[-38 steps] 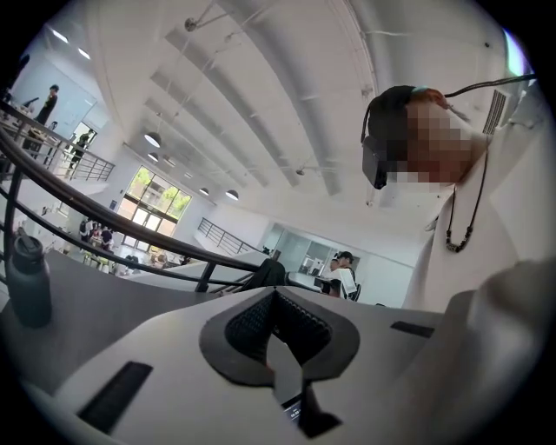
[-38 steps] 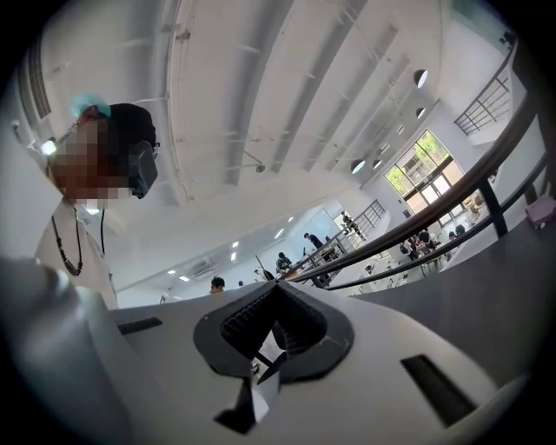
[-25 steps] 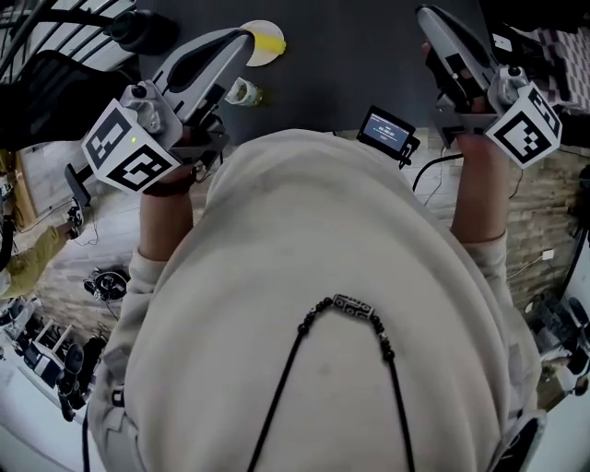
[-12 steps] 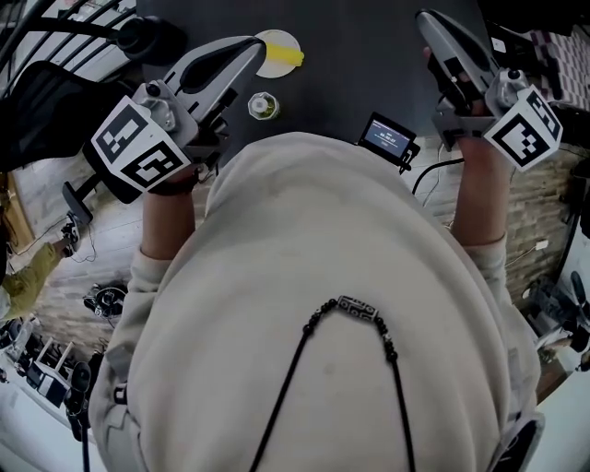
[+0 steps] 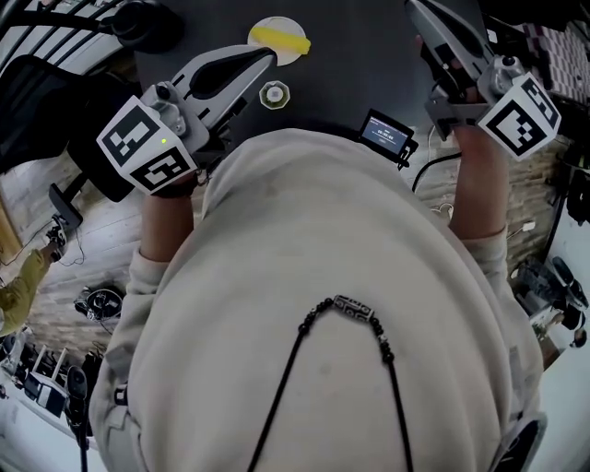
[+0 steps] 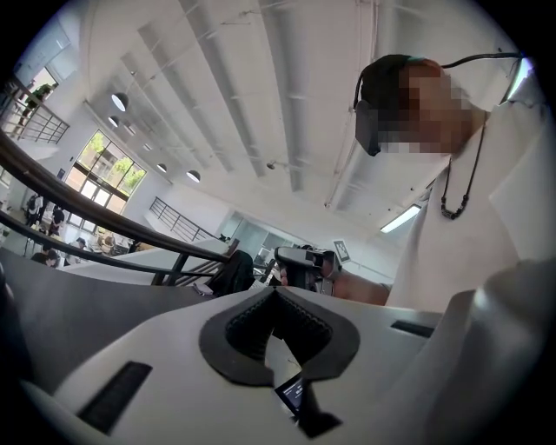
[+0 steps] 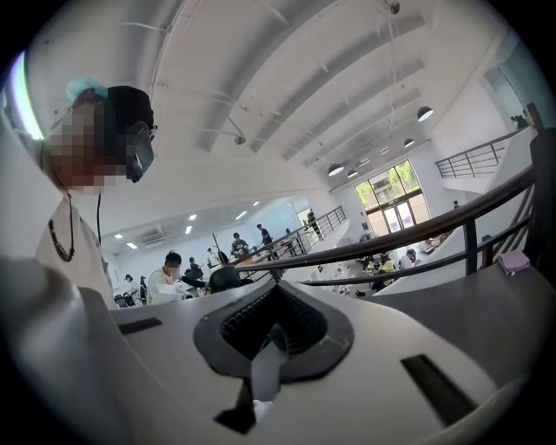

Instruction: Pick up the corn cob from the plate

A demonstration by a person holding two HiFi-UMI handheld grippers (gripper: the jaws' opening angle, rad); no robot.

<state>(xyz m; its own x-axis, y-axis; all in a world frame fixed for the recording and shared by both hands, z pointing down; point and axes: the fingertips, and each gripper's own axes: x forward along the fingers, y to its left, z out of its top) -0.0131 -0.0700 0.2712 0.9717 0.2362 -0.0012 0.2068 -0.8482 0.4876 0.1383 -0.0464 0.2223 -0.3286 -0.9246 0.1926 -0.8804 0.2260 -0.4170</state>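
Corn cob on white plate at top centre, left gripper just lower left of it, right gripper upper right, both closed, empty.

The head cam sits on the person's head and looks nearly straight down. The cream sweater fills most of the frame up close, and the dark worktop is just a strip along the top. The left gripper and right gripper poke in at either side. Each gripper cam rides right behind its own fingers and looks along them roughly level, so both get lots of ceiling. The left gripper view faces across toward the person, and the right gripper view faces out over a railing. All three views catch the bead necklace. The small screen is probably the same one peeking under the fingers in the left gripper view.
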